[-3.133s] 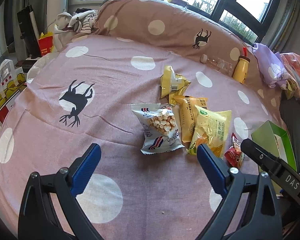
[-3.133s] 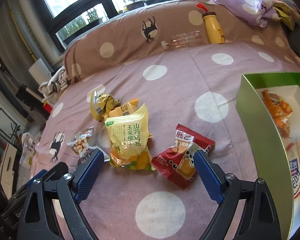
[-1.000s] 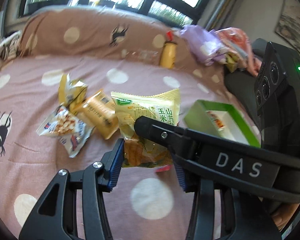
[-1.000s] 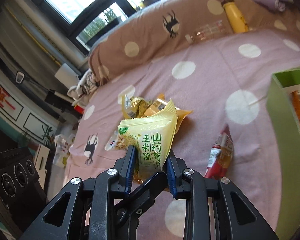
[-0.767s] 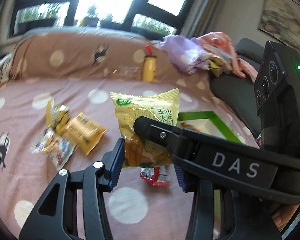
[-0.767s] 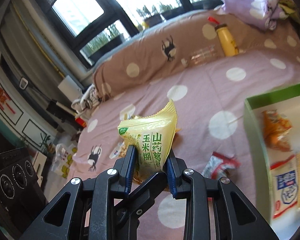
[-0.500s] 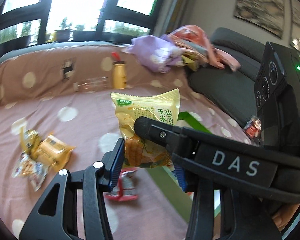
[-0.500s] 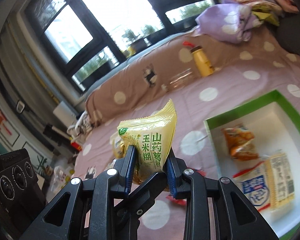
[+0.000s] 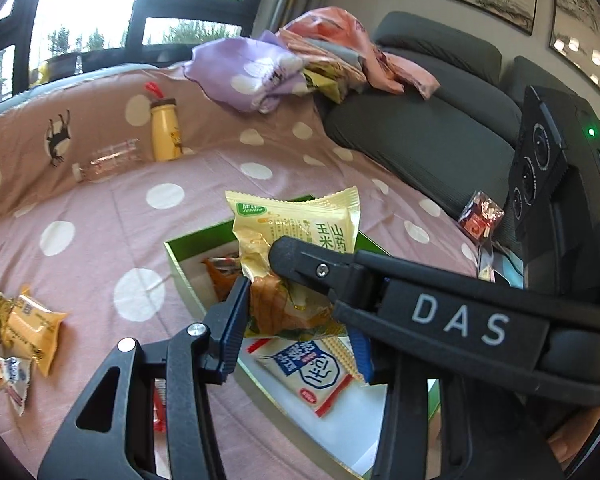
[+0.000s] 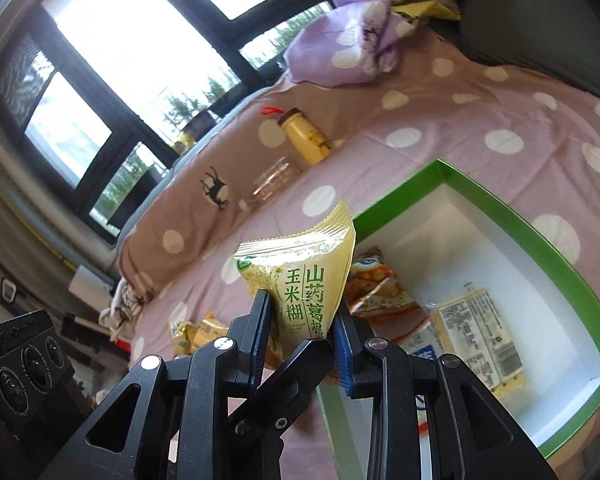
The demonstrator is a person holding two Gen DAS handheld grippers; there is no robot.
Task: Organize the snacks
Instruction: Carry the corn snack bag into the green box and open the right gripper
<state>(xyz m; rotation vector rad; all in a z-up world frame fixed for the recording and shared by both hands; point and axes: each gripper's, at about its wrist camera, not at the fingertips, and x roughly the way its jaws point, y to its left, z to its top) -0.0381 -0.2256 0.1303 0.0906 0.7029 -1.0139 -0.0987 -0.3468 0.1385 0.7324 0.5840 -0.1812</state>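
The right claw [image 10: 300,336] is pinching the lower half of a yellow snack bag [image 10: 304,276], its jaws closed tight on the packet and holding it upright in the air. The left claw [image 9: 296,332] is also closed around the same bag [image 9: 296,264], so both are carrying it together. Just ahead of and below the claws, the green box [image 10: 540,236] is lying on the dotted bedspread [image 10: 440,120], already holding an orange packet [image 10: 376,284] and a cracker pack [image 10: 476,328]. Off to the left, three small packets [image 9: 20,332] are waiting on the bedspread, and a red one [image 9: 158,408] is peeking out under the left claw. Roughly half the sorting appears finished.
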